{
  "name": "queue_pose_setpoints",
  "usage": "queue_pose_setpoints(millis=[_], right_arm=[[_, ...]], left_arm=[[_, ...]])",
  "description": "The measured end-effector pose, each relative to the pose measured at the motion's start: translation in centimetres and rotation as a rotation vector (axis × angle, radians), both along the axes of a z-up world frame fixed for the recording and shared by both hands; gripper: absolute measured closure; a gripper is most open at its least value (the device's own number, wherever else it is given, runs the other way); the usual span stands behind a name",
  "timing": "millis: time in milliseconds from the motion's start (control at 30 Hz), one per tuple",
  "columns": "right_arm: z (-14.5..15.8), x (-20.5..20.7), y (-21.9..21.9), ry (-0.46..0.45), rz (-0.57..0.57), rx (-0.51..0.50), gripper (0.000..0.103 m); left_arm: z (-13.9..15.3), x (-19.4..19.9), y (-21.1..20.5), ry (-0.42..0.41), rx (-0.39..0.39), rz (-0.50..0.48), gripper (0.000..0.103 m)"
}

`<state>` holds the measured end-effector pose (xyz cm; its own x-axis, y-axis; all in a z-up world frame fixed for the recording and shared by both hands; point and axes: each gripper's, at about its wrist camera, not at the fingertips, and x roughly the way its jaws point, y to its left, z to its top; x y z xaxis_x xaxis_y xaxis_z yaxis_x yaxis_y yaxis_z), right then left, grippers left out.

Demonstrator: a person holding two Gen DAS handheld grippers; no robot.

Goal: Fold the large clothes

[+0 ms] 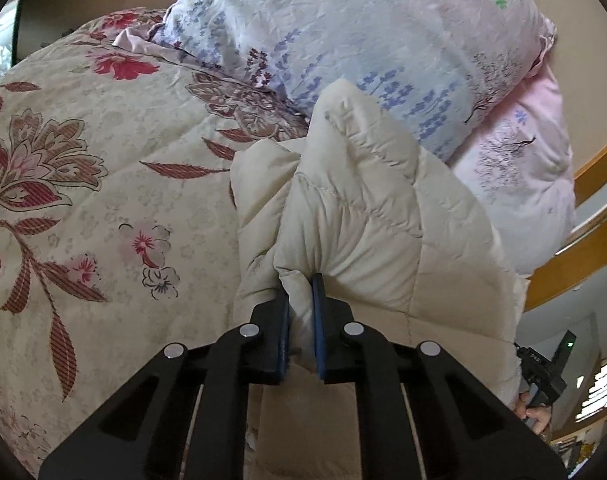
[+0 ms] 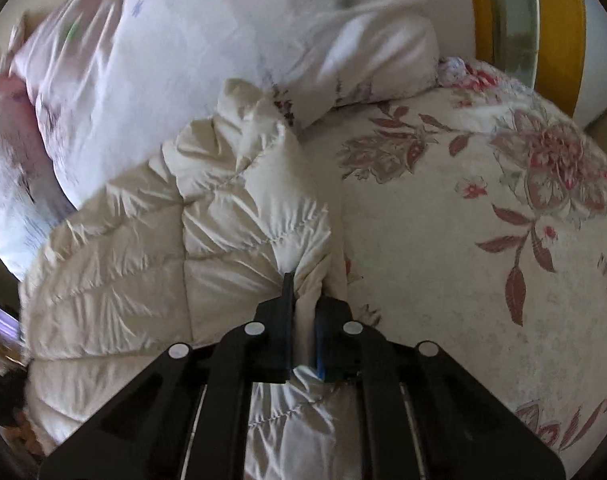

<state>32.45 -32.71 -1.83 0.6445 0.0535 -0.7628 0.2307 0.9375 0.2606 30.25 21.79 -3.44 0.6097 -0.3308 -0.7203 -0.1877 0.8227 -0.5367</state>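
**Pinching a quilted jacket on a flowered bed**

Clamping narrow on a fold of the cream quilted puffer jacket [image 1: 367,216], left black two-finger gripper [image 1: 301,292], blue pads pressed into the cloth at 6 o'clock. Spread at 9 o'clock, cream bedspread with red flowers [image 1: 83,200]; bunched at 12 o'clock, pale duvet with lilac print [image 1: 343,32]; curving at 3 o'clock, orange wooden bed frame [image 1: 575,256].

Nipped tight on the jacket's edge, right black two-finger gripper [image 2: 305,292], cloth squeezed between the jaws. Lying on the bedspread at 9 o'clock of that view, the jacket's bulk, its upper end touching the duvet.
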Motion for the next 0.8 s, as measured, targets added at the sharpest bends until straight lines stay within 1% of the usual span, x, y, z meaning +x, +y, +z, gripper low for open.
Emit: queue_pose_setpoints(millis=[167,333,400,433,467,500,533,567,633,700,733,767,800], right_arm=[[-0.2,1.1,1.3,-0.007,0.013,-0.07,0.095],[-1.0,1.7,1.4,0.037,-0.009,-0.088,0.094],[-0.9,1.6,1.5,0.058,-0.021,-0.094,0.09],[-0.7,1.6,1.6,0.06,-0.026,-0.1,0.087],[-0.3,1.1,1.8,0.057,-0.034,-0.117,0.082],[0.1,0.7,2.0,0.053,-0.037,-0.129,0.069],[0.4,0.2,2.0,0.05,-0.037,-0.128,0.061],[0.6,-0.2,1.8,0.052,-0.04,-0.116,0.05],[0.8,-1.0,1.0,0.054,-0.043,-0.048,0.049],[1.0,-2.3,-0.5,0.053,-0.055,0.071,0.049],[1.1,-3.1,-1.3,0.051,-0.064,0.128,0.047],[1.3,-3.8,-1.9,0.047,-0.075,0.169,0.045],[1.3,-4.6,-2.6,0.042,-0.088,0.216,0.043]], left_arm=[[-0.6,-0.6,0.5,-0.013,0.012,0.035,0.094],[-0.9,-0.6,0.3,-0.006,0.019,0.047,0.094],[-0.8,-0.5,0.2,-0.005,0.02,0.047,0.093],[-0.7,-0.5,0.2,-0.006,0.015,0.045,0.093],[-0.5,-0.5,0.3,-0.008,0.008,0.046,0.093],[-0.3,-0.6,0.4,-0.011,-0.002,0.046,0.093],[-0.1,-0.8,0.6,-0.012,-0.017,0.043,0.093],[0.1,-1.0,0.9,-0.012,-0.029,0.043,0.091],[0.5,-1.5,1.5,-0.012,-0.069,0.046,0.088],[1.1,-2.6,2.2,-0.022,-0.101,0.046,0.087],[1.5,-3.1,2.4,-0.027,-0.111,0.046,0.084],[1.8,-3.7,2.6,-0.032,-0.121,0.048,0.082],[2.1,-4.7,2.9,-0.038,-0.135,0.054,0.073]])
